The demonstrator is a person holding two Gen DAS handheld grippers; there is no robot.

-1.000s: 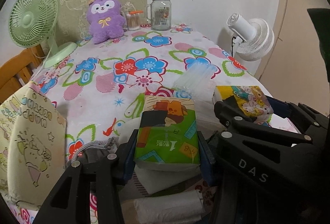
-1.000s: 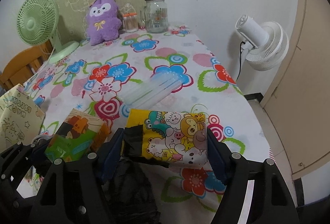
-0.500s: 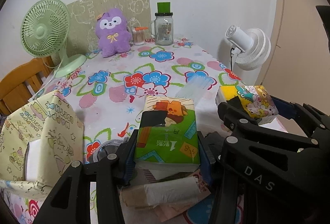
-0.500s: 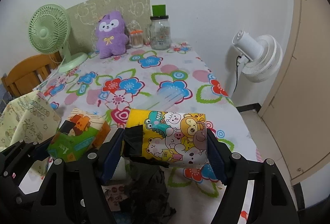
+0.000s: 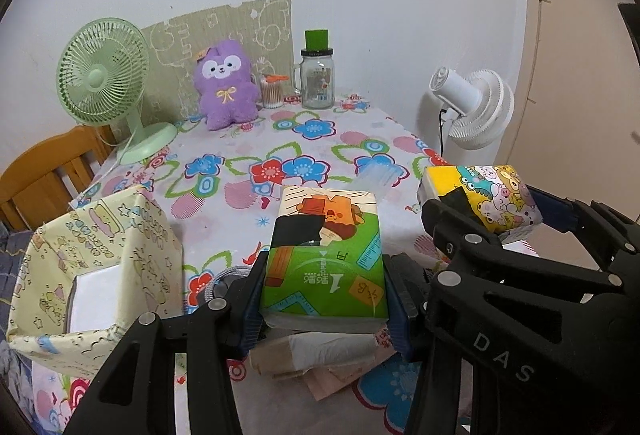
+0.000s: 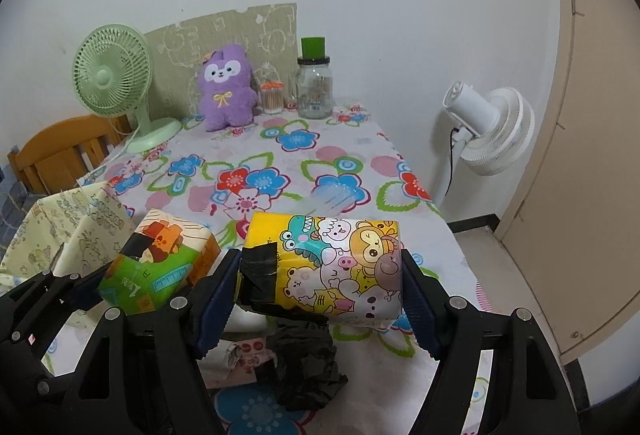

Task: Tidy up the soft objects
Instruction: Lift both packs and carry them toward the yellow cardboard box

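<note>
Green tissue pack [image 5: 325,259] is clamped between the fingers of the left hand-held gripper [image 5: 324,299], and the right hand-held gripper [image 6: 320,287] is closed on the yellow cartoon tissue pack [image 6: 336,267]. Both packs now hang higher above the flowered surface [image 5: 280,155] than a second ago. The open pale yellow box [image 5: 100,263] at the left has come into fuller view, so dropping them there seems the next step.

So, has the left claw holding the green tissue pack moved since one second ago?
Yes. The left claw with the green tissue pack has risen and drawn back: the pale green desk fan now sits lower and smaller in its view.
</note>
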